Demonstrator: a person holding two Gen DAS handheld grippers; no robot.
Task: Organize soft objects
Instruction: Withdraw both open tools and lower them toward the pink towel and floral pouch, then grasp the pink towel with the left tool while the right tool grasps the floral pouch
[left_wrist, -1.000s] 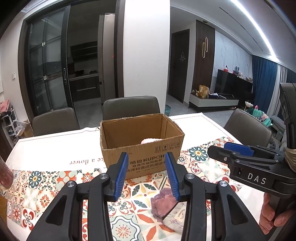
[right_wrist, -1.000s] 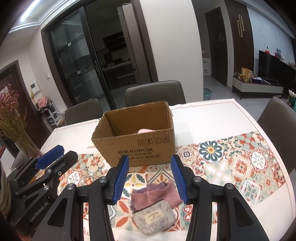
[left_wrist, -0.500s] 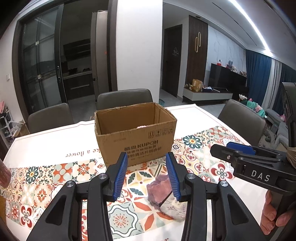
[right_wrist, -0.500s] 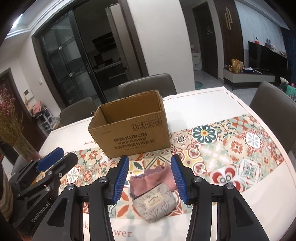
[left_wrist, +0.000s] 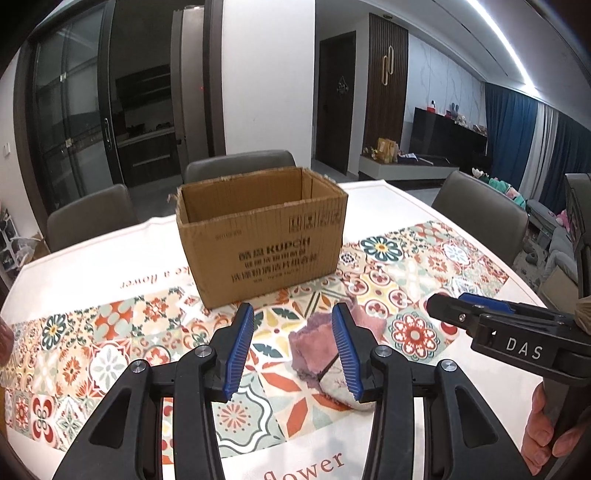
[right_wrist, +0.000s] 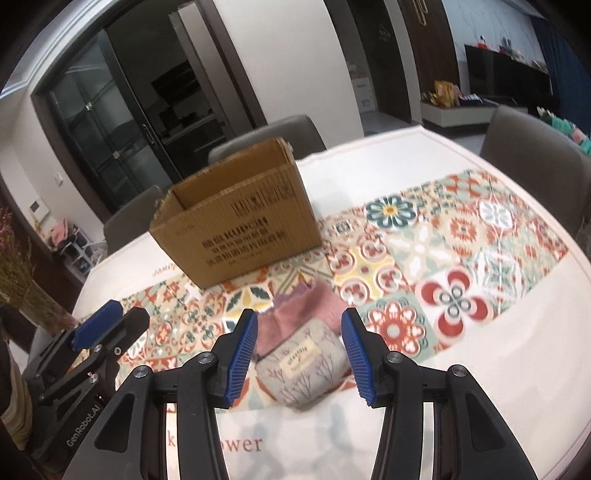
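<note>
A soft pink and grey folded sock bundle (right_wrist: 301, 354) with a small label lies on the patterned tablecloth. My right gripper (right_wrist: 299, 354) is open and straddles it, one pad on each side, apart from it. The same bundle (left_wrist: 314, 350) shows in the left wrist view, just right of centre. My left gripper (left_wrist: 293, 350) is open and empty above the cloth, to the bundle's left. An open cardboard box (left_wrist: 258, 240) stands behind; it also shows in the right wrist view (right_wrist: 240, 218). Its inside is hidden from here.
Grey chairs (left_wrist: 240, 164) stand around the round table (right_wrist: 517, 387). A vase of dried flowers (right_wrist: 22, 280) stands at the table's left edge. The right gripper's body (left_wrist: 517, 339) is at the right of the left wrist view.
Both grippers have come lower and closer to the table. The right gripper's open pads now sit on either side of the sock bundle. The box's contents are out of sight.
</note>
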